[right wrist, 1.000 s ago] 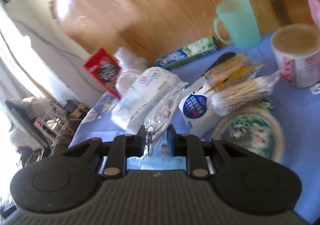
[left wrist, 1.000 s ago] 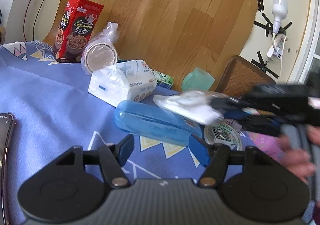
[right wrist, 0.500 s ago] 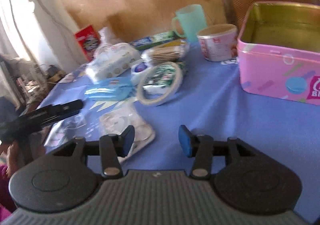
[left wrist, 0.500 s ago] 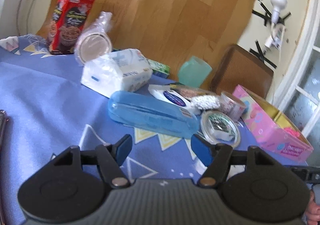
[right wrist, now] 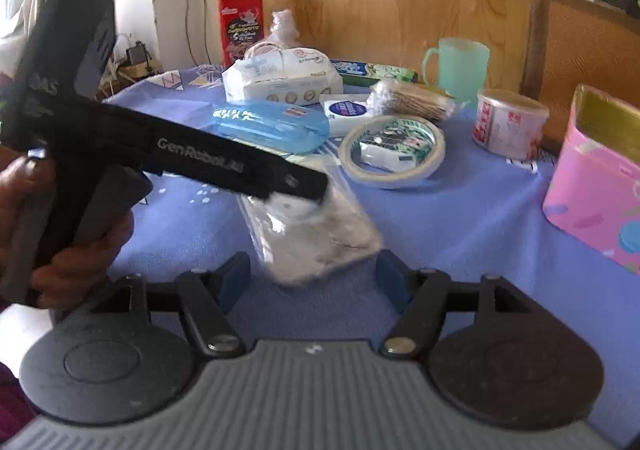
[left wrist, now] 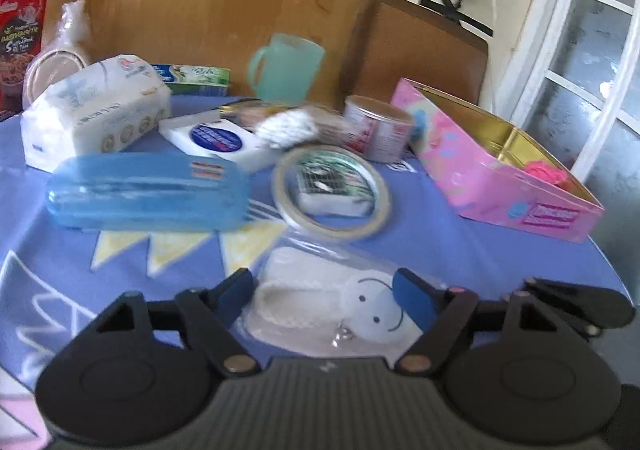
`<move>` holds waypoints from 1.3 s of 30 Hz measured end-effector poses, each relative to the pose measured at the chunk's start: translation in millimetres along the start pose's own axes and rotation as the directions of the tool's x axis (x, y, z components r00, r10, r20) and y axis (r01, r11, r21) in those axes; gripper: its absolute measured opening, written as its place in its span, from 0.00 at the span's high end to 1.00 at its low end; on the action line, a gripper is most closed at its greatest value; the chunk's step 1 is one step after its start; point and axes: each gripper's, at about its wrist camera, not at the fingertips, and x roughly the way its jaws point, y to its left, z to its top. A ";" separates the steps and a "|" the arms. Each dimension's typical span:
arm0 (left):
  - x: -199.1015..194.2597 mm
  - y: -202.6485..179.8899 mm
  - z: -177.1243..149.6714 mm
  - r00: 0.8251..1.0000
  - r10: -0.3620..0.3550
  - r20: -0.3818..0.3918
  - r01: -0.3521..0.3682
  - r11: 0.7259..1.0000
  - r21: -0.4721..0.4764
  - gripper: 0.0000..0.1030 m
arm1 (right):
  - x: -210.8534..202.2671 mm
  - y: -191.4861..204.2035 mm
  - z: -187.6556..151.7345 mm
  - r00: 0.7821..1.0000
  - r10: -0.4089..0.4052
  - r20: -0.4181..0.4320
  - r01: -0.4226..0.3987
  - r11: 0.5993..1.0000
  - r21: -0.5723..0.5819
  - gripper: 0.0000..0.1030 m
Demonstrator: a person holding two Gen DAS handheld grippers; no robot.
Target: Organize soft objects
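Observation:
A clear plastic bag [left wrist: 336, 306] holding a white soft item with a smiley face lies on the blue cloth. My left gripper [left wrist: 324, 294] straddles it, its jaws opening and the blue pads [left wrist: 412, 294] standing off the bag's sides. In the right wrist view the same bag [right wrist: 316, 238] lies just ahead of my right gripper [right wrist: 313, 280], whose jaws are opening with nothing pressed between them. There the left gripper [right wrist: 308, 189], held by a hand [right wrist: 80, 246], reaches in from the left over the bag's far end. An open pink tin [left wrist: 500, 185] holds a pink soft thing [left wrist: 546, 171].
Behind the bag sit a tape roll [left wrist: 332, 189], a blue plastic case [left wrist: 148, 189], a tissue pack [left wrist: 96, 117], a bag of cotton swabs [right wrist: 412, 99], a small can [left wrist: 376, 129], a mint cup [left wrist: 286, 65] and a red box [right wrist: 240, 27]. A chair back [left wrist: 416, 49] stands behind the table.
My right gripper let go of the clear bag, which now lies on the cloth, and its jaws spread. The left gripper swung right over the bag and widened.

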 end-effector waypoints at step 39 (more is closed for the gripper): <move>-39.3 30.0 0.6 0.948 0.241 0.210 -0.227 0.970 -0.091 0.20 | -52.6 -105.7 18.2 0.909 -0.272 0.316 0.181 0.940 0.288 0.41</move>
